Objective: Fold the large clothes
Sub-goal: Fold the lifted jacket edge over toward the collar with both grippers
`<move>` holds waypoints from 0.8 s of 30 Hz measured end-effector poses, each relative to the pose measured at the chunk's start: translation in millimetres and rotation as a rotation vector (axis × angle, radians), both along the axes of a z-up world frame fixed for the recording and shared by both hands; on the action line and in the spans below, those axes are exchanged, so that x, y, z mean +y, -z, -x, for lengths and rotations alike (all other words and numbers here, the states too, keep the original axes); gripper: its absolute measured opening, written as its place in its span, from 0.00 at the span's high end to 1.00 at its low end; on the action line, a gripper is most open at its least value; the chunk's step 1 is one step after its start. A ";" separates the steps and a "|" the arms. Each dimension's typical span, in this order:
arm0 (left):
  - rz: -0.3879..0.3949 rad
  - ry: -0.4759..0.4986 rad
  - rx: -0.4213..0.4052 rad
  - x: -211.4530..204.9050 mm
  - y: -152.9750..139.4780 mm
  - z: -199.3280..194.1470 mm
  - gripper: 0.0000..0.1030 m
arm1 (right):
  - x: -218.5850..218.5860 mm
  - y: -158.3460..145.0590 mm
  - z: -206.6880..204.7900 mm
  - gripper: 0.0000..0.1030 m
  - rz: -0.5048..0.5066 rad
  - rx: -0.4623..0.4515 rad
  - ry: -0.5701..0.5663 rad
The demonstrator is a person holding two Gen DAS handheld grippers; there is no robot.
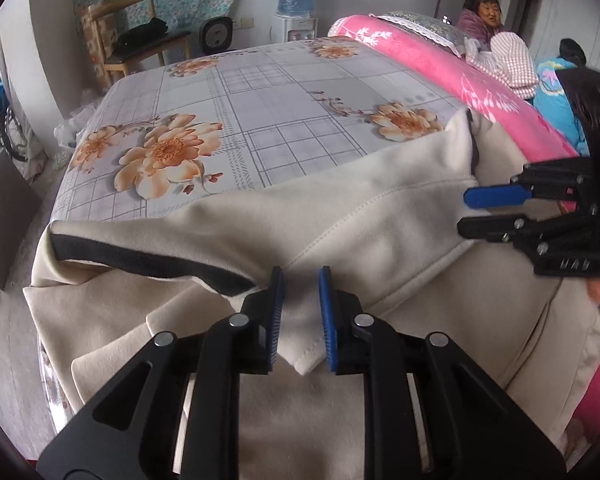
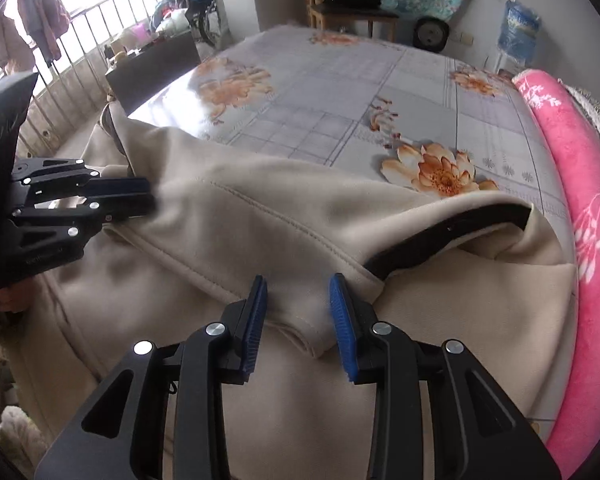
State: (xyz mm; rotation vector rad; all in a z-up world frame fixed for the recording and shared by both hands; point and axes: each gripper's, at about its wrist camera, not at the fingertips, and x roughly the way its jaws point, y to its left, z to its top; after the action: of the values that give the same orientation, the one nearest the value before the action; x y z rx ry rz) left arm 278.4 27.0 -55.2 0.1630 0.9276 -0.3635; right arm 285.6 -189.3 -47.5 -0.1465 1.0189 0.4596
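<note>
On the floral bedsheet (image 1: 260,92), cream garment (image 1: 380,220) spread at its near edge, left gripper (image 1: 301,276) jaws slightly apart, folded hem between untouched, right gripper (image 2: 298,280) likewise parted astride fold, moulded gripper lettering illegible.

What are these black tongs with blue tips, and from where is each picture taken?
No robot is here: a person holds one pair of tongs in each hand, each with a camera looking along its fingers. One picture looks along the left tongs, the other along the right tongs. A large cream garment with black trim lies on a bed with a flowered sheet, beside a pink blanket. Each pair stands open around a fold of the cloth, the pads apart, so nothing is gripped.
</note>
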 end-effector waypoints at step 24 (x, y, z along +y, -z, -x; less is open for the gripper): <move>0.143 -0.152 -0.070 57.4 -56.9 113.9 0.55 | -65.2 -56.6 107.6 0.41 -0.178 -0.048 0.270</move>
State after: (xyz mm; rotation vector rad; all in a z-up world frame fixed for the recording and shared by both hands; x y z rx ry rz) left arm 164.5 84.4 1.7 -0.0262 0.8359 -0.2804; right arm 178.0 -254.6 9.1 0.1378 0.9300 0.2972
